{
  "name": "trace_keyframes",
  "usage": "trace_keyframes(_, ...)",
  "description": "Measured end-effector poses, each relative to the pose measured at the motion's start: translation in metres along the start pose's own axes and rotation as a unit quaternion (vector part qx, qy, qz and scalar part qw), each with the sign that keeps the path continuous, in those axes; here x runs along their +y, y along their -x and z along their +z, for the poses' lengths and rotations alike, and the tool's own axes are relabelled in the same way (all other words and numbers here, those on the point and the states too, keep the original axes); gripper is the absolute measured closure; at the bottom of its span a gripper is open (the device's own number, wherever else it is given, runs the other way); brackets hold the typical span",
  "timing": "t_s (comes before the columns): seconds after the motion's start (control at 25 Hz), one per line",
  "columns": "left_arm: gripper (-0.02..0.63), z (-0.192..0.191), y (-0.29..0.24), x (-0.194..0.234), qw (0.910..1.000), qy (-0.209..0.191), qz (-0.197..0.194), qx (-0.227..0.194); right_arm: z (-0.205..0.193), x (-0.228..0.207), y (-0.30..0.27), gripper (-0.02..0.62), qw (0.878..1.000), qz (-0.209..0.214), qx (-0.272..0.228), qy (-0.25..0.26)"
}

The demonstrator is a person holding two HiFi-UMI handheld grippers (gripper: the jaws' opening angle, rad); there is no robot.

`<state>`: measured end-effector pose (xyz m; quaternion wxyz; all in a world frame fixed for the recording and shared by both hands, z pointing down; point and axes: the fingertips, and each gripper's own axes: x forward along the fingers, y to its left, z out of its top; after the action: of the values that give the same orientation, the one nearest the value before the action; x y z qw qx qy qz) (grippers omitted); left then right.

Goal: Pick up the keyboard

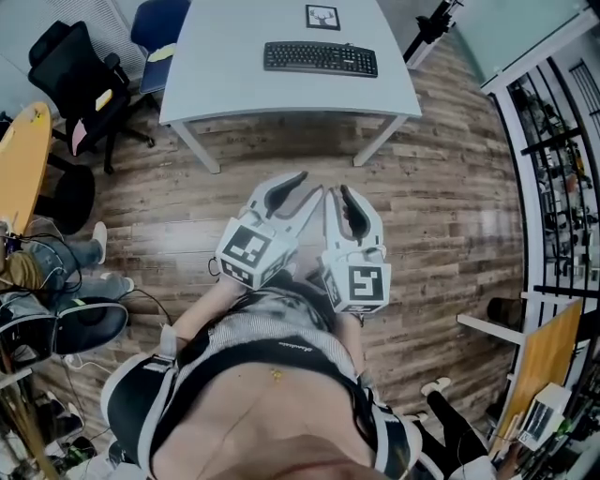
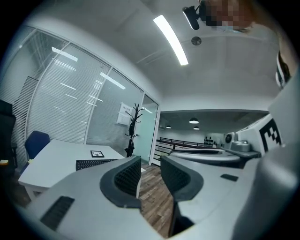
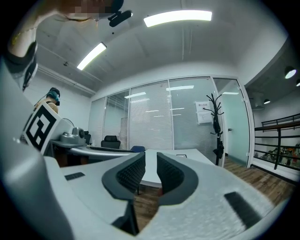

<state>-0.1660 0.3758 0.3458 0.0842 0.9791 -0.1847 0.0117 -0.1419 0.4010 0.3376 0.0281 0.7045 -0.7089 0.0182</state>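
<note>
I am on the approach step: nothing is held yet and the keyboard (image 1: 321, 58) is well ahead of me. It lies flat on the white table (image 1: 225, 84), toward the far side of the top, with a small framed picture (image 1: 322, 17) just beyond it. A stretch of wooden floor (image 1: 450, 206) lies between me and the table's near edge.

I hold both tools close together in front of my body, pointing level at the table. My left gripper (image 1: 310, 184) has its jaws only a narrow gap apart, and through its own view I see floorboards between the pads, so it grips nothing. From there the keyboard (image 2: 96, 163) shows low and to the left of the jaws, on the table beside the picture frame (image 2: 97, 153). My right gripper (image 1: 337, 190) is likewise barely parted and empty; its view shows only the table's edge in the slit between the pads.

By my judgement, the next move calls for closing the distance to the table, then spreading the jaws far wider than they stand now. The keyboard is long and low, so I expect to take it from both ends, one gripper at each short edge, and lift it evenly so it does not tip.
</note>
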Motion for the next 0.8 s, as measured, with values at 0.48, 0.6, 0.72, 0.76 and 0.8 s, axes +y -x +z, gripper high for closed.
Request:
trace_keyframes(0.48,0.5,-0.003,-0.041,0.018,0.9998,0.004,0.014,0.014,-0.002,-0.034,-0.026,0.515,1.0,0.0,0.004,-0.007)
trace_keyframes(0.6,0.5,-0.003,-0.058,0.026,0.9998,0.005,0.007,0.017,-0.004,-0.046,-0.04,0.515,1.0,-0.008,0.005,-0.007)
trace_keyframes(0.72,0.5,-0.001,-0.077,0.038,0.9998,0.003,-0.003,0.017,-0.002,-0.059,-0.058,0.514,1.0,-0.018,0.005,-0.007)
trace_keyframes(0.76,0.5,0.001,-0.084,0.043,0.9999,0.003,-0.005,0.016,0.0,-0.063,-0.064,0.514,1.0,-0.019,0.005,-0.006)
trace_keyframes(0.8,0.5,0.003,-0.09,0.047,0.9999,0.003,-0.008,0.013,0.001,-0.067,-0.07,0.514,1.0,-0.021,0.004,-0.004)
